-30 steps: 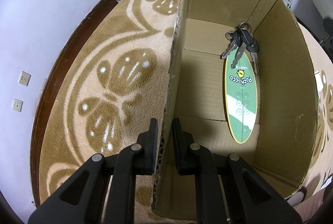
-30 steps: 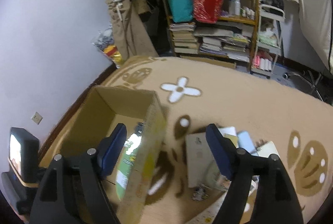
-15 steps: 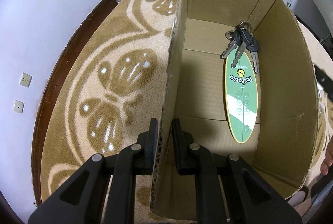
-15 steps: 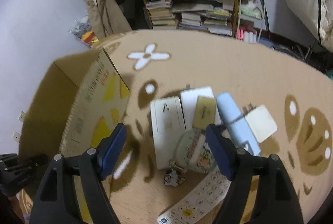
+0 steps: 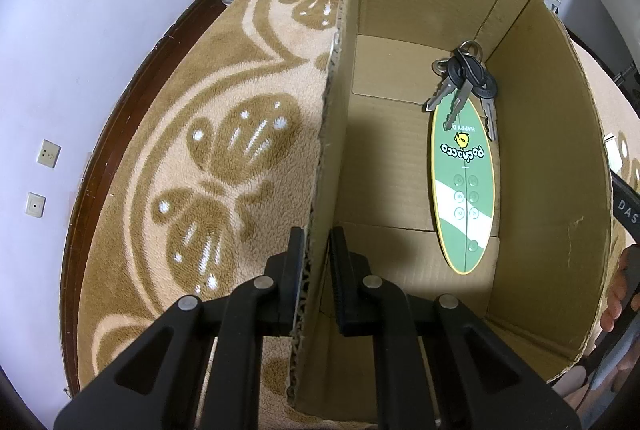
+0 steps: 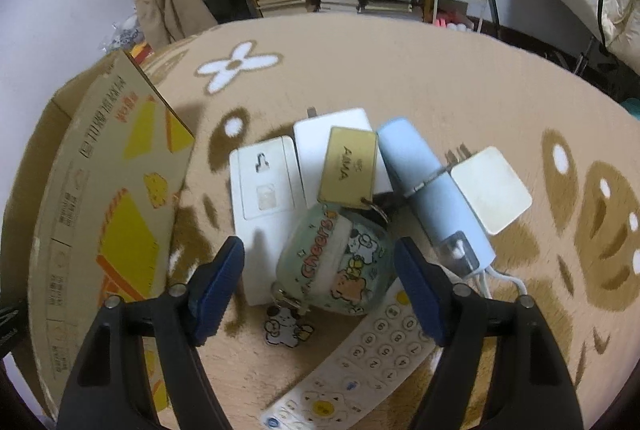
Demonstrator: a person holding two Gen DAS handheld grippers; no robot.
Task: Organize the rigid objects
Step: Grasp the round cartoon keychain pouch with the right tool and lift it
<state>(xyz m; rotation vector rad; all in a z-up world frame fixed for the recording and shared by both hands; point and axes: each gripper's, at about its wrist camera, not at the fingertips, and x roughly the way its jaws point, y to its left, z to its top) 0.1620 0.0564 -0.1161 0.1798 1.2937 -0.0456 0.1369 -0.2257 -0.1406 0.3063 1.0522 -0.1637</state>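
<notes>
My right gripper (image 6: 320,262) has swung from the cardboard box (image 5: 552,158) to hover, jaws open, over the round pouch (image 6: 340,262); my left gripper (image 5: 316,270) still clamps the box wall, so another pickup looks next.

Left tongs (image 5: 316,270) pinched tight on a cardboard wall, right tongs (image 6: 319,284) spread wide, pointing down, gripping nothing

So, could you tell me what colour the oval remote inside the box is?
Green with a white band and yellow rim, clearest in the left wrist view.
</notes>
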